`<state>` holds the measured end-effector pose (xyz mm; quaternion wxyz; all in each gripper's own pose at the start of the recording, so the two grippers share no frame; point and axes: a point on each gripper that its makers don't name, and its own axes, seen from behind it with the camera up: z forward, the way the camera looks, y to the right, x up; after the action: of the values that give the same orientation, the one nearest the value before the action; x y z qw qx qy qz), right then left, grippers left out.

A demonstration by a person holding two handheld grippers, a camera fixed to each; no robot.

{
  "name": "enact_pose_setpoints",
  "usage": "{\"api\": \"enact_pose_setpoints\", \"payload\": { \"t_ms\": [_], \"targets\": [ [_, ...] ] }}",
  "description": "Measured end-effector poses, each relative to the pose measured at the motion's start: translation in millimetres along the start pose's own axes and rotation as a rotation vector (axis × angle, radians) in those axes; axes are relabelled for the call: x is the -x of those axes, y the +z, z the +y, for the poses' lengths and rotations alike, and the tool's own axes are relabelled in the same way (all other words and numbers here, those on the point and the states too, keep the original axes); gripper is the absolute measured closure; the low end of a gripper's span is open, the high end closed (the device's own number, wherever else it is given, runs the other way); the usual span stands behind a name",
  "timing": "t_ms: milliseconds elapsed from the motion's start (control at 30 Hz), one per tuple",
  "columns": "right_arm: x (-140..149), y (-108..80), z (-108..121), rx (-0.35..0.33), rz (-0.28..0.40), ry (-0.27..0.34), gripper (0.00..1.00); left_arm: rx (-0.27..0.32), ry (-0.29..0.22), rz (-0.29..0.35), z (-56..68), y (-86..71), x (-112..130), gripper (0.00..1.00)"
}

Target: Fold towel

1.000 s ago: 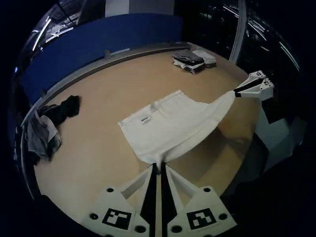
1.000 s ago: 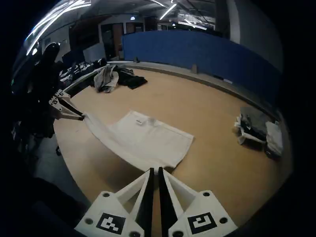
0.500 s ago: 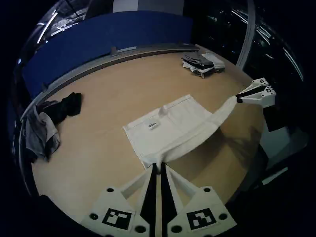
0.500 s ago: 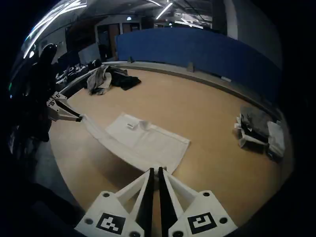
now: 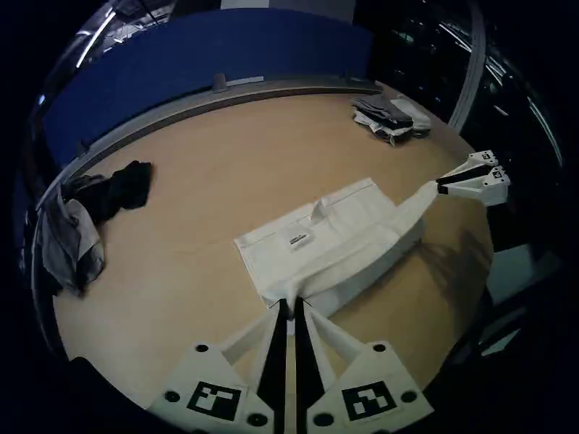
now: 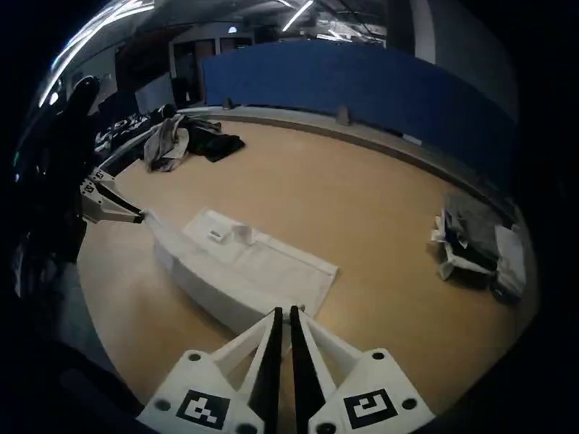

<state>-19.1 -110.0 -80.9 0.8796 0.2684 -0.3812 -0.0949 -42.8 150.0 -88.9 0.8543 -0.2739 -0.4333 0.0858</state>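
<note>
The towel (image 5: 340,231) on the bench (image 5: 195,181) is clamped at neighbouring corners between the jaws of the left gripper (image 5: 291,302) and right gripper (image 6: 284,309).

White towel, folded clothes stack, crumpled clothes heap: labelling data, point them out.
white towel (image 5: 347,217), left gripper view, flat middle
folded clothes stack (image 6: 470,220), right gripper view, grey top piece
crumpled clothes heap (image 5: 123,184), left gripper view, black garment

left gripper view: close over towel (image 5: 340,231) corner, facing blue divider (image 5: 203,65)
right gripper view: same, opposite corner
shared: towel mid-frame, table (image 5: 217,166)
</note>
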Motion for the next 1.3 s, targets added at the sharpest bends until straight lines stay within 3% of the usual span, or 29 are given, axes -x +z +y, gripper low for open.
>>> {"api": "enact_pose_setpoints", "payload": {
  "t_ms": [267,867,1300],
  "targets": [
    [-2,21.6,11,0.001,-0.011,0.021,0.92,-0.014,0.019,-0.026,-8.5,20.8,-2,0.93],
    [7,69.5,27,-0.001,-0.068,0.05,0.92,-0.031,0.001,-0.075,-30.0,69.2,5,0.93],
    [14,86.8,36,0.01,-0.095,0.064,0.9,-0.043,-0.009,-0.083,-38.8,85.1,2,0.91]
  ]
}}
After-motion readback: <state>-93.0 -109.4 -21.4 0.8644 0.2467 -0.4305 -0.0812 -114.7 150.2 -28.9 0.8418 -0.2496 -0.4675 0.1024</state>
